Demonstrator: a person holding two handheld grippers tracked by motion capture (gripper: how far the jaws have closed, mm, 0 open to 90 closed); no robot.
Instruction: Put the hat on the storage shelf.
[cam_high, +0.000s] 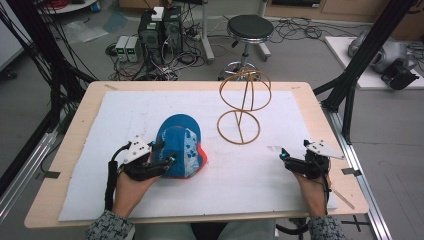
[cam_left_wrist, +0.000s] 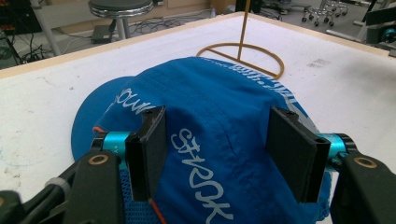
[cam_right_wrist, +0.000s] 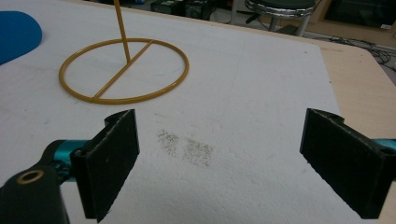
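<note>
1. I count one cap (cam_high: 181, 146), one wire stand (cam_high: 243, 106), two grippers and one stool (cam_high: 249, 31) beyond the table (cam_high: 65, 150).
2. The cap is blue with pale lettering across the crown, an orange edge along one side and blue mesh at the back. It lies on the white mat (cam_high: 280, 185), left of centre, with the wire stand just beyond it to the right.
3. The stand is thin golden wire: a flat ring with a crossbar on the mat, an upright rod, and a round cage on top.
4. My left gripper (cam_left_wrist: 219, 149) sits over the cap's crown, one jaw on either side of the fabric. I see no bunching of the cloth, so I read it as not yet clamped.
5. My right gripper (cam_right_wrist: 219, 163) hangs wide apart over bare mat, holding nothing, well clear of the cap.
6. The left gripper covers the cap's near edge in the high view; its brim is cut off in the right gripper view.
</note>
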